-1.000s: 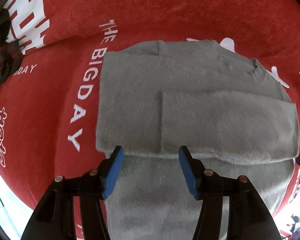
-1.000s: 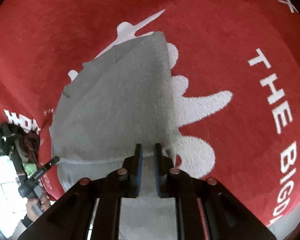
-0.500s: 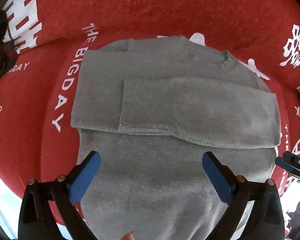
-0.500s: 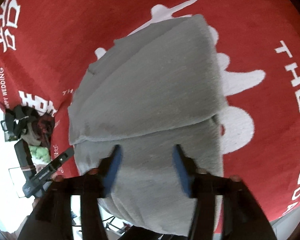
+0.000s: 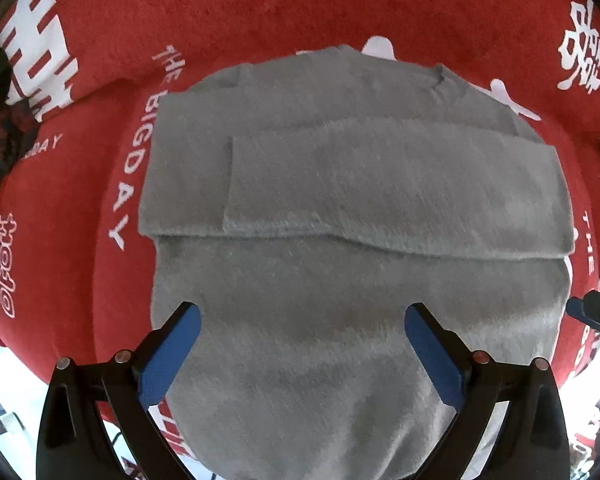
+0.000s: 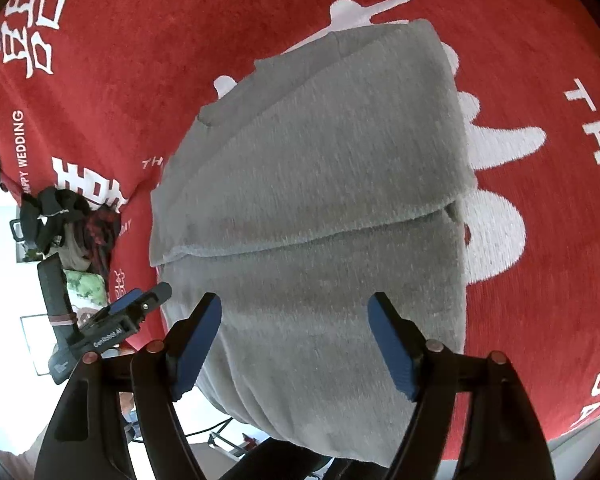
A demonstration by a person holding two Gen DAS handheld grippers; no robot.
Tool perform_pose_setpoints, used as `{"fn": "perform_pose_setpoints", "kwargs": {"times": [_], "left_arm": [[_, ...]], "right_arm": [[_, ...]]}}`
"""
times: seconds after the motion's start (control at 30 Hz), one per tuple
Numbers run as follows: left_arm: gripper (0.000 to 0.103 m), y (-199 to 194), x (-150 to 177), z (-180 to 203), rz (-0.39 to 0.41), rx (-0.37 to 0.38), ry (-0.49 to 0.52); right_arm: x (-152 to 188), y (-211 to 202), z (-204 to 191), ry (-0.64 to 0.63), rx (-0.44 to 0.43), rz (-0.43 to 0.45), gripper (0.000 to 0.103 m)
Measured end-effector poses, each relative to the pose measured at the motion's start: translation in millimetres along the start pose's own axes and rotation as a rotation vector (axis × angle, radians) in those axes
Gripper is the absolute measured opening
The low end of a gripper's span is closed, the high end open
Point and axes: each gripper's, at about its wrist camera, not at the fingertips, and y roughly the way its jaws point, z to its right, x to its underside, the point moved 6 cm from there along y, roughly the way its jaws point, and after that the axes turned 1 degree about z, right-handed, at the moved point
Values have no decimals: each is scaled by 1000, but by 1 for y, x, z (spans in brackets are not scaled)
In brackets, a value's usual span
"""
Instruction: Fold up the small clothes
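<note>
Both the left claw (image 5: 300, 320) and right claw (image 6: 296, 312) gape wide (gripping nothing) over the gray garment (image 5: 340, 208).

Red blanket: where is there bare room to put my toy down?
Bare red blanket lies beyond the grey sweater, and beside it around THE BIG DAY lettering. The middle is crowded by the sweater; a clothes pile crowds one edge.
</note>
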Motion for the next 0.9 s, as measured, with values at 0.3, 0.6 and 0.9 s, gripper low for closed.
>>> {"fn": "perform_pose_setpoints", "kwargs": {"times": [0.3, 0.6, 0.9], "left_arm": [[102, -5, 27, -8, 33, 2, 8], [102, -6, 80, -42, 2, 45, -4], [102, 12, 153, -88, -95, 53, -38]], "right_arm": [[28, 4, -2, 12, 11, 15, 84], [70, 9, -4, 36, 25, 38, 86], [123, 3, 20, 49, 50, -9, 86]]}}
